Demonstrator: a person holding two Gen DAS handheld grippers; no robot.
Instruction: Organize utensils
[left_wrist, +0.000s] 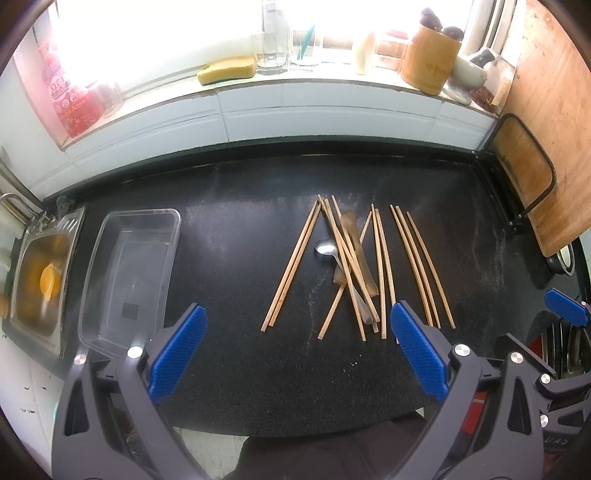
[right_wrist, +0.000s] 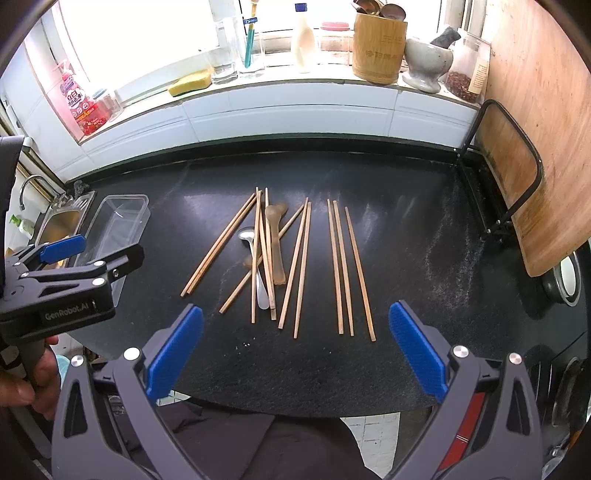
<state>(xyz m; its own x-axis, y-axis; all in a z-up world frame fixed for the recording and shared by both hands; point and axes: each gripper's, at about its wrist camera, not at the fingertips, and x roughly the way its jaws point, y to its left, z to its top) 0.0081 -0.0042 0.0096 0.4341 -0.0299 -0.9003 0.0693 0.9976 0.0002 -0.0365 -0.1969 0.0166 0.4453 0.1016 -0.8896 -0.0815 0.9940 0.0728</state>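
Here, left gripper (left_wrist: 297, 349) and right gripper (right_wrist: 295, 349) (both spread wide, holding nothing) hover over counter edge, near chopsticks (right_wrist: 343, 267).

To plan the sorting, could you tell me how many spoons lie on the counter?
2: metal spoon and brown spoon, both in the chopstick pile; another may be hidden.

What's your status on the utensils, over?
Left gripper open, right gripper open, both empty above the counter edge. Chopsticks, metal spoon and wooden spoon tangled on the counter; clear bin at left. Nothing blocking.
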